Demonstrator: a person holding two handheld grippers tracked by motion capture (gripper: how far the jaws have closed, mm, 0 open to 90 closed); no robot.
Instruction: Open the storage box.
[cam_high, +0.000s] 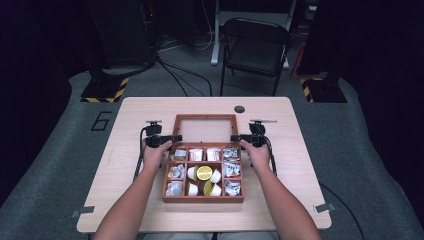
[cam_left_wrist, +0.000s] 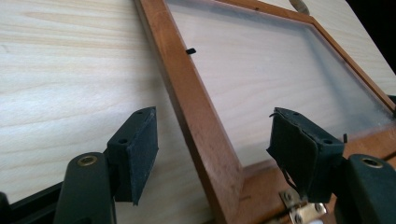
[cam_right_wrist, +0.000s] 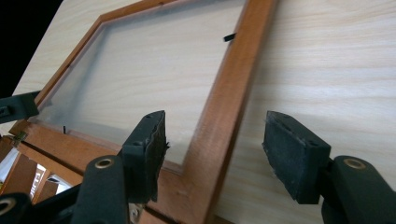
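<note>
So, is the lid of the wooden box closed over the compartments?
No, the lid lies open flat on the table, behind the box.

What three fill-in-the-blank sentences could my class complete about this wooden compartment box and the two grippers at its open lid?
1. The wooden box stands with its glass-paned lid lying ____ on the table.
2. The left gripper straddles the lid's wooden ____ without pressing it.
3. The centre compartment holds a cut ____ half.

Missing words: open; frame; lime
</note>
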